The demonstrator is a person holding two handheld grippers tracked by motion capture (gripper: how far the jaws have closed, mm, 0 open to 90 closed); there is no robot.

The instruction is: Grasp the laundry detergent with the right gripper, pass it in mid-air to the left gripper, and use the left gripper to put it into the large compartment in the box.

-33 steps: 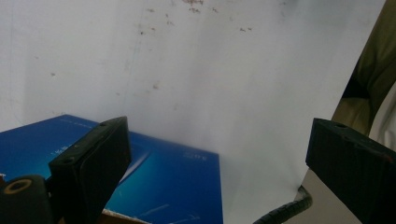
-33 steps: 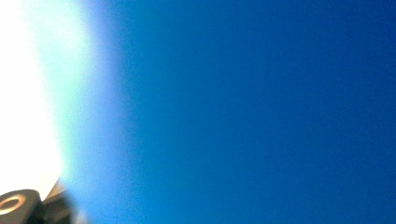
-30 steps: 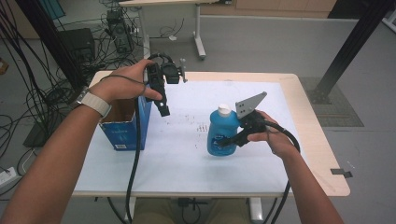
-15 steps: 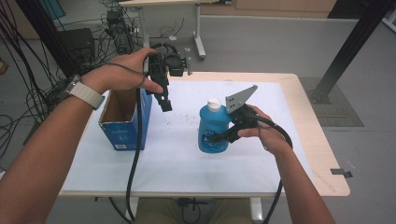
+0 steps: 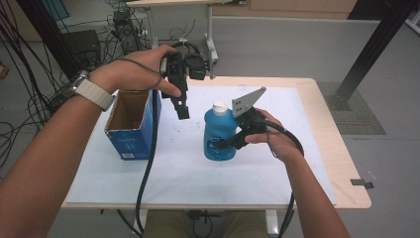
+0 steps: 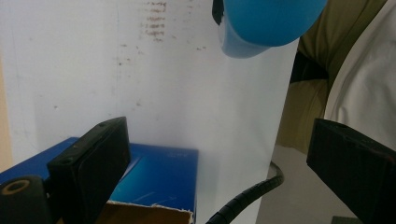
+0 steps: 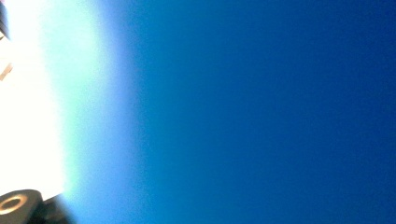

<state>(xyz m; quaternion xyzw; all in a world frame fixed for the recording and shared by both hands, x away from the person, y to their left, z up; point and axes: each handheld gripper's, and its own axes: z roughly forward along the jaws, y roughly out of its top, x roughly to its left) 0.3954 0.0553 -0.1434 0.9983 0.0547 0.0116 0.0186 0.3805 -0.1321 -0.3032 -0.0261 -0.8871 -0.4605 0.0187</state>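
Observation:
My right gripper (image 5: 225, 145) is shut on a blue bottle (image 5: 218, 134) with a white cap (image 5: 219, 106), gripping its lower body from the right. The bottle stands upright over the middle of the white sheet (image 5: 307, 129) and seems lifted slightly off it. In the right gripper view the bottle's blue wall (image 7: 257, 112) is pressed close to the camera. My left gripper (image 5: 182, 111) is held in the air, pointing down between the bottle and an open blue cardboard box (image 5: 130, 134). Its jaws stand wide open around nothing (image 6: 219, 163), above the box (image 6: 159, 175), with the bottle's base (image 6: 271, 21) farther off.
The box stands at the left of the table with its top flaps open. Bare wooden table edge (image 5: 341, 148) runs along the right. A cable (image 5: 148, 163) hangs from the left gripper across the sheet's front left. Beyond the table are another desk's legs (image 5: 210, 34) and floor cables.
The right gripper has carried the bottle to the left, toward the box, and a little higher. The left hand has risen with its gripper still open.

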